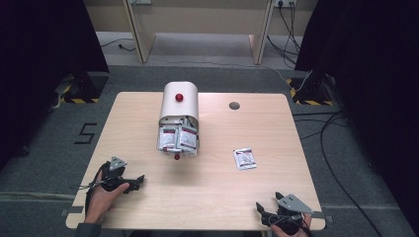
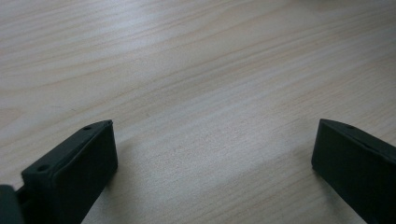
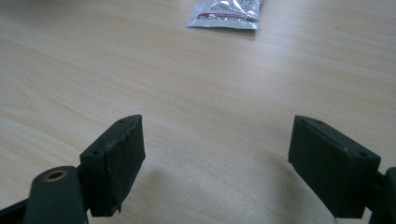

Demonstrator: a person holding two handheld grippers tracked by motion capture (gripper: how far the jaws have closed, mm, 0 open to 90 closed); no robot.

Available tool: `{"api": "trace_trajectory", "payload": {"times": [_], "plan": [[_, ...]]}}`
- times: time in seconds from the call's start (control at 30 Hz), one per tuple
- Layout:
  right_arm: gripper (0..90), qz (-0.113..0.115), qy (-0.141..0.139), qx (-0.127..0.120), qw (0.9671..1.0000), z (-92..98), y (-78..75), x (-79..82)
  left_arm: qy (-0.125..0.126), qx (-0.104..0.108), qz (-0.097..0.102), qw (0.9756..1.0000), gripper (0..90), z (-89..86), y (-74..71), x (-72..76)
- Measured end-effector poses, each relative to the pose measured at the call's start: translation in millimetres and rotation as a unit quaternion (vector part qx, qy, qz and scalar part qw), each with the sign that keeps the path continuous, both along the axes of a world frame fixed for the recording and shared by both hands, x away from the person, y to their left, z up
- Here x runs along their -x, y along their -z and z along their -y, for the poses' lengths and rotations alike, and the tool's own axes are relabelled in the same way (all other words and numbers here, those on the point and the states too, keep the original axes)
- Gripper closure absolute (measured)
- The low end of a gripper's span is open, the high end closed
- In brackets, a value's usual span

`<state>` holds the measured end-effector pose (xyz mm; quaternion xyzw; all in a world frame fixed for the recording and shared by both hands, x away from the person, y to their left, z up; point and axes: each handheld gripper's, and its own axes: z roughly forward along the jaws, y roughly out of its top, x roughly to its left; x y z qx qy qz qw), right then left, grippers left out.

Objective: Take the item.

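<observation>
Both grippers parked low at the near edge of the table (image 1: pixel 207 192), nothing in hand. Left gripper (image 1: pixel 134 182) resting near the left corner, jaws spread wide over bare wood, aimed across the table toward the middle. Right gripper (image 1: pixel 263 211) down at the near right corner, jaws likewise wide apart and empty, pointed up the table at a loose sachet (image 1: pixel 244 158) lying flat and alone, well apart from the jaws. Same sachet (image 3: pixel 225 10) sitting dead ahead at the top of the right gripper view, lined up for a straight reach. Farther back, a white dispenser (image 1: pixel 179 101) with a red knob, its front flap dropped open and a bunch of packets (image 1: pixel 178 138) spilling out at the mouth. Likely next call: right side forward onto the stray sachet, jaws already opened for it.
</observation>
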<state>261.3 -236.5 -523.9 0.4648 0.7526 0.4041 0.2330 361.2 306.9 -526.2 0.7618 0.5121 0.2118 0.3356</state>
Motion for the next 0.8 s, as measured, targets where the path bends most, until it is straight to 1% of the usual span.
{"api": "trace_trajectory", "payload": {"times": [0.33,0.37,0.47,0.67,0.8], "plan": [[19.1,-0.002,-0.014,0.014,0.9998,-2.8,6.3,4.6,0.0,0.0,0.0,1.0,0.0,0.1,0.0,0.2],[19.1,0.003,-0.014,0.015,0.9998,-3.2,7.2,5.3,0.0,0.0,0.0,1.0,0.0,0.1,0.0,0.2],[19.1,0.005,-0.012,0.012,0.9998,-3.4,8.0,7.5,0.0,0.0,0.0,1.0,0.0,0.1,0.0,0.3],[18.6,0.02,-0.01,0.008,0.9997,-3.1,11.4,9.7,0.0,0.0,0.0,1.0,0.0,0.1,0.0,0.3],[18.4,0.023,-0.009,0.005,0.9997,-3.0,12.4,10.3,0.0,0.0,0.0,1.0,0.0,0.1,-0.1,0.3]]}}
